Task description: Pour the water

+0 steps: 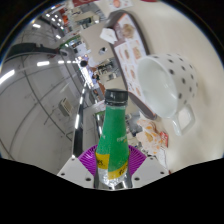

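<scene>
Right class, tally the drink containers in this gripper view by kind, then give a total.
Bottles: 1, green with a black cap, tilted toward the mug, between the gripper fingers, which press on it.
Mugs: 1, white with dots, beyond the bottle.
Total: 2

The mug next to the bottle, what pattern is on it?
White with small dark dots. The mug shows in the gripper view, beyond the green bottle.

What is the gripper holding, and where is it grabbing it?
The gripper holds a green bottle. Its pads press the bottle's lower part, near the yellow label, and the bottle tips toward a white dotted cup.
</scene>
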Available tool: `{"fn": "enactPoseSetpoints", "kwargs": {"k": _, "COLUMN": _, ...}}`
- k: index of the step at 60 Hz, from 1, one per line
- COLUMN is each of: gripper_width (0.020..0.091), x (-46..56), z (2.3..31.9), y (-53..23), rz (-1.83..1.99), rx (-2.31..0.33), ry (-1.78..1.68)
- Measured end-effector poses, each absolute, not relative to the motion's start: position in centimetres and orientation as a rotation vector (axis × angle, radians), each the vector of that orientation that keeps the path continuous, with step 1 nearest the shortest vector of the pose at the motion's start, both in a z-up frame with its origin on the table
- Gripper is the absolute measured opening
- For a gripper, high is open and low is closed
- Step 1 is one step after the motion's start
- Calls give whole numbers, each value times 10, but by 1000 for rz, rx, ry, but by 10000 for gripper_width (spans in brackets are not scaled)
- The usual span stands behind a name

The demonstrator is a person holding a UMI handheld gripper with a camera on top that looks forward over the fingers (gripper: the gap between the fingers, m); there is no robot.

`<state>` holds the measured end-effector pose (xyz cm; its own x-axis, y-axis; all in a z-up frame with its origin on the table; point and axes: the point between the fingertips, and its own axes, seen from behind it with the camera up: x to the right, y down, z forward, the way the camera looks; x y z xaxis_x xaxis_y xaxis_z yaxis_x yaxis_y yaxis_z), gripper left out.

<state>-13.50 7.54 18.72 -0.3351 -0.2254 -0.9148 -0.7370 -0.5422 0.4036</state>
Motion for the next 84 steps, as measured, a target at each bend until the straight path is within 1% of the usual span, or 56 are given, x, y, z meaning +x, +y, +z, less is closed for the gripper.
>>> {"fn": "enactPoseSetpoints", "kwargs": {"k": 2, "gripper_width": 370, "x": -130, "z": 202, "y": 75, "rz": 1891, "rx": -1577, "ry": 1139}}
{"fn": "enactPoseSetpoints", "kwargs": {"k": 4, "gripper_width": 369, "x": -118, "z": 223, "y": 59, "rz": 1831, "rx": -1605, "ry": 1023}}
{"fn": "enactPoseSetpoints", "kwargs": {"k": 6, "gripper_width": 370, "x": -104, "z": 237, "y": 77, "rz": 1709, "rx": -1652, "ry": 892}}
{"fn": "enactPoseSetpoints", "kwargs": {"k": 7, "gripper_width": 371, "x": -95, "z": 249, "y": 65, "rz": 1648, "rx": -1670, "ry": 819}}
{"fn": "enactPoseSetpoints", "kwargs": {"k": 9, "gripper_width": 370, "x": -74, "z": 267, "y": 69, "rz": 1507, "rx": -1700, "ry": 684}}
{"fn": "enactPoseSetpoints", "kwargs": {"k": 13, "gripper_width": 370, "x": -23, "z": 301, "y": 85, "rz": 1190, "rx": -1701, "ry": 445}}
{"fn": "enactPoseSetpoints", "kwargs": {"k": 14, "gripper_width": 370, "x": 1, "z": 316, "y": 71, "rz": 1124, "rx": -1689, "ry": 395}}
{"fn": "enactPoseSetpoints", "kwargs": {"k": 16, "gripper_width": 371, "x": 17, "z": 310, "y": 96, "rz": 942, "rx": -1695, "ry": 295}}
{"fn": "enactPoseSetpoints", "kwargs": {"k": 19, "gripper_width": 374, "x": 61, "z": 311, "y": 106, "rz": 670, "rx": -1684, "ry": 169}}
{"fn": "enactPoseSetpoints", "kwargs": {"k": 20, "gripper_width": 372, "x": 73, "z": 317, "y": 101, "rz": 578, "rx": -1674, "ry": 130}}
{"fn": "enactPoseSetpoints", "kwargs": {"k": 21, "gripper_width": 370, "x": 90, "z": 309, "y": 111, "rz": 498, "rx": -1666, "ry": 101}}
{"fn": "enactPoseSetpoints", "kwargs": {"k": 22, "gripper_width": 372, "x": 112, "z": 313, "y": 101, "rz": 436, "rx": -1652, "ry": 73}}
{"fn": "enactPoseSetpoints", "kwargs": {"k": 25, "gripper_width": 371, "x": 146, "z": 301, "y": 98, "rz": 244, "rx": -1643, "ry": -6}}
{"fn": "enactPoseSetpoints", "kwargs": {"k": 26, "gripper_width": 371, "x": 154, "z": 292, "y": 99, "rz": 204, "rx": -1647, "ry": -24}}
{"fn": "enactPoseSetpoints", "kwargs": {"k": 29, "gripper_width": 370, "x": 169, "z": 251, "y": 101, "rz": 130, "rx": -1688, "ry": -58}}
{"fn": "enactPoseSetpoints", "kwargs": {"k": 30, "gripper_width": 370, "x": 184, "z": 246, "y": 108, "rz": 98, "rx": -1694, "ry": -74}}
{"fn": "enactPoseSetpoints", "kwargs": {"k": 32, "gripper_width": 370, "x": 188, "z": 211, "y": 102, "rz": 89, "rx": -1749, "ry": -78}}
{"fn": "enactPoseSetpoints", "kwargs": {"k": 34, "gripper_width": 371, "x": 193, "z": 188, "y": 102, "rz": 73, "rx": -1777, "ry": -92}}
{"fn": "enactPoseSetpoints", "kwargs": {"k": 37, "gripper_width": 372, "x": 193, "z": 161, "y": 104, "rz": 76, "rx": -1804, "ry": -114}}
{"fn": "enactPoseSetpoints", "kwargs": {"k": 38, "gripper_width": 370, "x": 195, "z": 143, "y": 109, "rz": 68, "rx": -1809, "ry": -121}}
{"fn": "enactPoseSetpoints", "kwargs": {"k": 40, "gripper_width": 372, "x": 200, "z": 134, "y": 99, "rz": 67, "rx": -1821, "ry": -130}}
{"fn": "enactPoseSetpoints", "kwargs": {"k": 45, "gripper_width": 370, "x": 200, "z": 101, "y": 102, "rz": 59, "rx": -1846, "ry": -131}}
{"fn": "enactPoseSetpoints", "kwargs": {"k": 51, "gripper_width": 374, "x": 219, "z": 75, "y": 96, "rz": 44, "rx": -1874, "ry": -129}}
{"fn": "enactPoseSetpoints", "kwargs": {"k": 52, "gripper_width": 385, "x": 213, "z": 69, "y": 100, "rz": 42, "rx": -1876, "ry": -129}}
{"fn": "enactPoseSetpoints", "kwargs": {"k": 53, "gripper_width": 379, "x": 215, "z": 76, "y": 99, "rz": 51, "rx": -1837, "ry": -123}}
{"fn": "enactPoseSetpoints", "kwargs": {"k": 56, "gripper_width": 377, "x": 221, "z": 78, "y": 94, "rz": 54, "rx": -1823, "ry": -133}}
{"fn": "enactPoseSetpoints", "kwargs": {"k": 62, "gripper_width": 376, "x": 212, "z": 73, "y": 100, "rz": 56, "rx": -1830, "ry": -124}}
{"fn": "enactPoseSetpoints", "kwargs": {"k": 64, "gripper_width": 389, "x": 213, "z": 73, "y": 100, "rz": 57, "rx": -1831, "ry": -122}}
{"fn": "enactPoseSetpoints", "kwargs": {"k": 70, "gripper_width": 501, "x": 210, "z": 72, "y": 96, "rz": 74, "rx": -1871, "ry": -139}}
{"fn": "enactPoseSetpoints", "kwargs": {"k": 74, "gripper_width": 544, "x": 210, "z": 67, "y": 91, "rz": 102, "rx": -1922, "ry": -135}}
{"fn": "enactPoseSetpoints", "kwargs": {"k": 76, "gripper_width": 566, "x": 208, "z": 57, "y": 97, "rz": 126, "rx": -1964, "ry": -118}}
{"fn": "enactPoseSetpoints", "kwargs": {"k": 78, "gripper_width": 594, "x": 205, "z": 61, "y": 87, "rz": 156, "rx": -1989, "ry": -101}}
{"fn": "enactPoseSetpoints", "kwargs": {"k": 81, "gripper_width": 677, "x": 202, "z": 62, "y": 81, "rz": 193, "rx": -2016, "ry": -81}}
{"fn": "enactPoseSetpoints", "kwargs": {"k": 84, "gripper_width": 817, "x": 203, "z": 60, "y": 74, "rz": 194, "rx": -2057, "ry": -72}}
